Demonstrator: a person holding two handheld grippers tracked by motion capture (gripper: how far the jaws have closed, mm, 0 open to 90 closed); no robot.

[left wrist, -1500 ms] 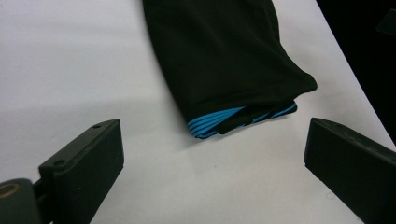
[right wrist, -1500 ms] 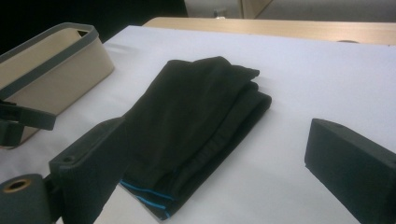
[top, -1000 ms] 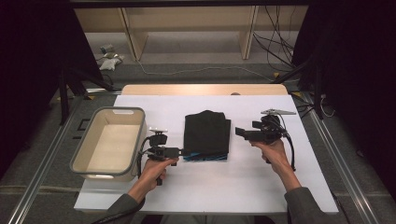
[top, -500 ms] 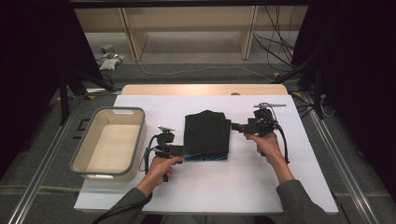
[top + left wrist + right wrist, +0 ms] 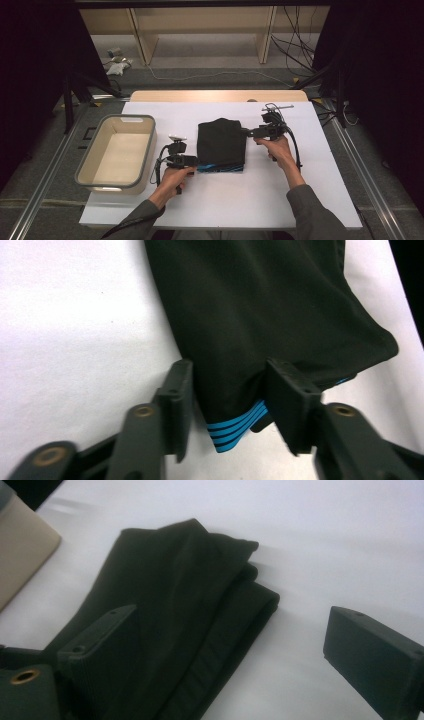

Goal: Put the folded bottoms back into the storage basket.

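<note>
Two grippers have closed in on a folded black garment at mid-desk within the last second. The left gripper has reached its near-left corner, jaws apart and straddling the blue-striped hem. The right gripper has moved left to the far-right edge, jaws wide apart, one over the cloth. Likely both are about to pinch and lift. A beige bin sits left on the white desk. Beyond are wooden shelving, cables and dark curtains.
</note>
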